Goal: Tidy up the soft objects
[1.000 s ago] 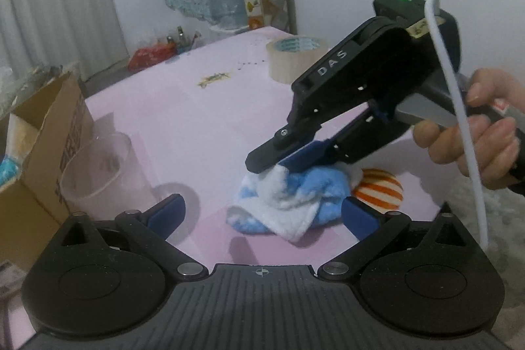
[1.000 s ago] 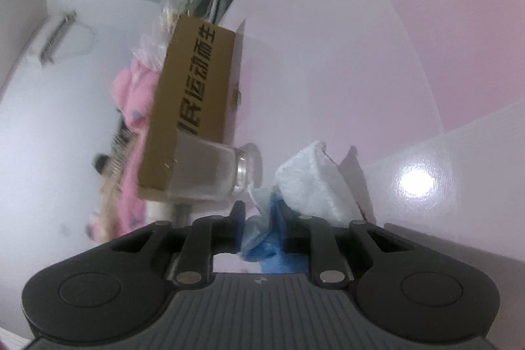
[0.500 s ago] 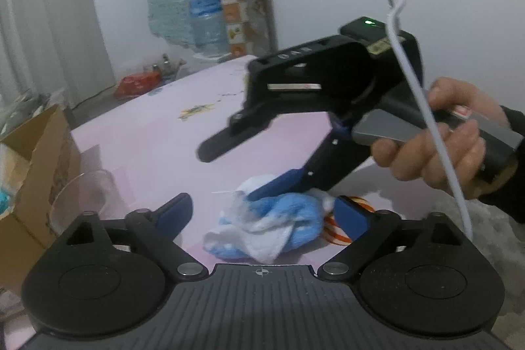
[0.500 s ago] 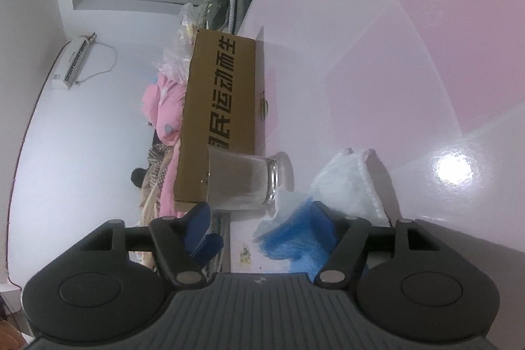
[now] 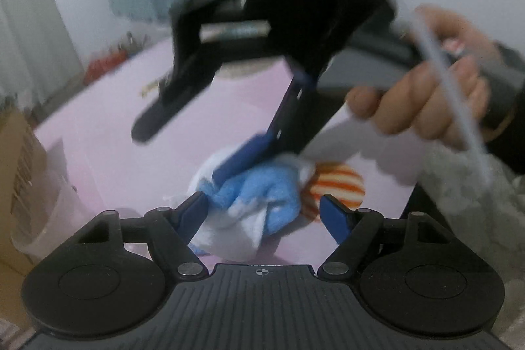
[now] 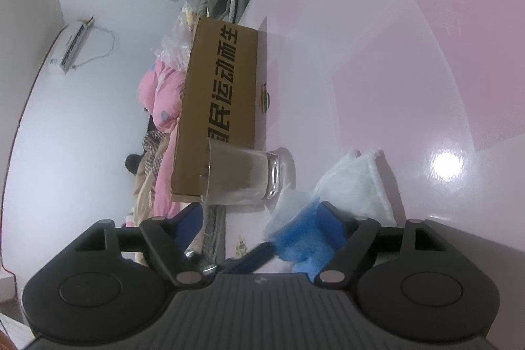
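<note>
A: Where's the crumpled blue-and-white fleece cloth (image 5: 259,199)?
B: On the pink table (image 5: 108,133), between the left gripper (image 5: 264,205) fingers. Jaws have just been closing, not pressing it yet. No clear long axis.
A: Right gripper (image 5: 193,146)?
B: Jaws have just been opening, now wide; lower finger touches the cloth, no grip.
A: Containers?
B: Clear plastic cup (image 6: 242,179) upright, empty, beside the brown cardboard box (image 6: 220,107); contents unclear.

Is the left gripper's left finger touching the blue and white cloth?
Touching. The left wrist view shows its left finger against the cloth; the right finger stands apart.
</note>
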The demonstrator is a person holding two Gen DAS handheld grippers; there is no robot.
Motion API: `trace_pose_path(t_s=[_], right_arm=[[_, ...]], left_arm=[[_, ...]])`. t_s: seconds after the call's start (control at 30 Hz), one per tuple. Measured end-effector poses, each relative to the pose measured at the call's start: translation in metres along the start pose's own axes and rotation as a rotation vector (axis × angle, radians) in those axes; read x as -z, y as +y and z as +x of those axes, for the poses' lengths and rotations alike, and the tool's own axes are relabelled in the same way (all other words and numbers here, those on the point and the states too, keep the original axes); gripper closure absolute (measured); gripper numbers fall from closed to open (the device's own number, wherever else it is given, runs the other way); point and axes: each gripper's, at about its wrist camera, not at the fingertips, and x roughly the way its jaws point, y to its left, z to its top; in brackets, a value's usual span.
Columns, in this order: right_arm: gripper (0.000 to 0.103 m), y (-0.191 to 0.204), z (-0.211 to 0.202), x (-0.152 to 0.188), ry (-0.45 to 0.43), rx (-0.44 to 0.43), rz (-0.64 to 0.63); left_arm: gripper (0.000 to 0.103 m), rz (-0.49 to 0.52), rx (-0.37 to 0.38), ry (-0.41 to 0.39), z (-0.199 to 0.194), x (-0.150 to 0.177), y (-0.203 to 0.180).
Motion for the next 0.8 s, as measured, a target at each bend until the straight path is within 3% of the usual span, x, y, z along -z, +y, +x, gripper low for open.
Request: trace_pose_path(t_s=[0.23, 0.4, 0.57, 0.67, 0.8], right_arm=[[0.005, 0.012, -0.032, 0.008, -0.081, 0.055, -0.122], [0.006, 0.024, -0.054, 0.020, -0.141, 0.212, -0.247], [0.019, 0.028, -0.042, 0.034, -0.103, 0.360, -0.329], [0.027, 0.029, -0.033, 0.042, -0.075, 0.373, -0.377], [0.034, 0.043, -0.033, 0.054, -0.083, 0.344, -0.426]], left_arm=[[0.033, -0.016, -0.015, 0.047, 0.014, -0.001, 0.003], [0.044, -0.047, -0.026, 0.056, 0.019, -0.007, 0.005], [0.066, -0.080, -0.035, 0.061, 0.018, -0.008, 0.010], [0.077, -0.112, -0.023, 0.058, 0.014, -0.010, 0.013], [0.082, -0.174, 0.009, 0.029, -0.004, -0.011, 0.023]])
